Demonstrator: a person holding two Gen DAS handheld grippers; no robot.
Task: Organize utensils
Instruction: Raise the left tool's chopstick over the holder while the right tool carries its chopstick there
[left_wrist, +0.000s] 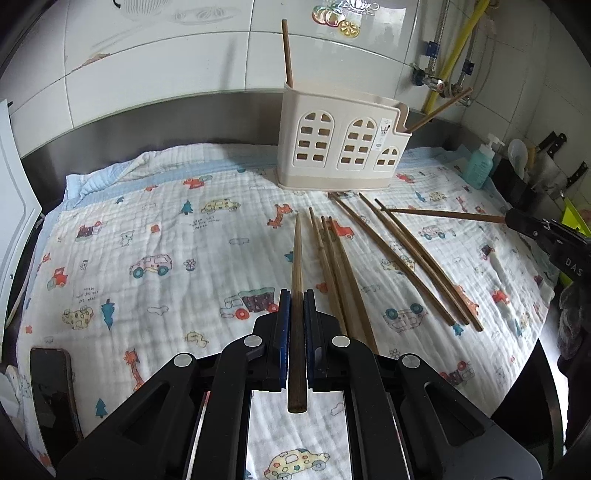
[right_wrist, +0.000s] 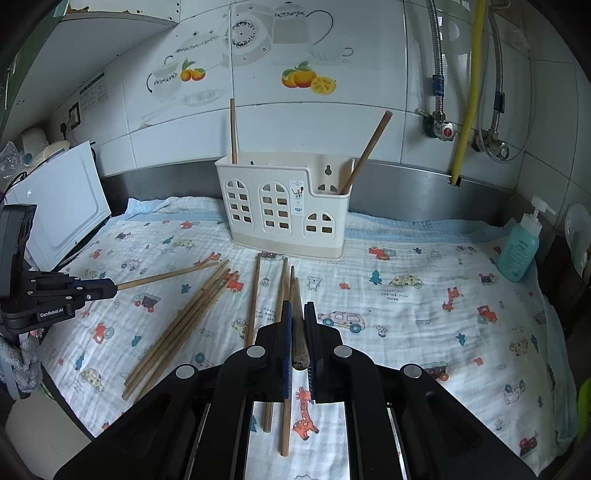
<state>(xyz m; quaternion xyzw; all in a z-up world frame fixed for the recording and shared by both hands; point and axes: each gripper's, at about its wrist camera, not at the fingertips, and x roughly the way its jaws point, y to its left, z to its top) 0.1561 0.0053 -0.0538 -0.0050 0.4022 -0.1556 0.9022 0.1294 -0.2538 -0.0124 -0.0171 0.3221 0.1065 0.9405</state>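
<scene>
A cream utensil holder (left_wrist: 341, 144) with window cut-outs stands at the back of the cloth; it also shows in the right wrist view (right_wrist: 282, 206). Two wooden chopsticks stand in it, one at each end (right_wrist: 233, 129) (right_wrist: 367, 151). Several loose chopsticks (left_wrist: 406, 258) lie on the cloth in front of it (right_wrist: 184, 325). My left gripper (left_wrist: 297, 295) is shut on one chopstick (left_wrist: 296, 266), also seen from the right wrist view (right_wrist: 166, 275). My right gripper (right_wrist: 297, 308) is shut on another chopstick (right_wrist: 297, 332), seen from the left wrist view (left_wrist: 443, 214).
A printed white cloth (right_wrist: 406, 314) covers the counter. A teal soap pump bottle (right_wrist: 519, 247) stands at the right, with a knife block (left_wrist: 532, 184) beyond it. A white appliance (right_wrist: 62, 206) is at the left. A dark phone (left_wrist: 51, 391) lies at the cloth's near left corner.
</scene>
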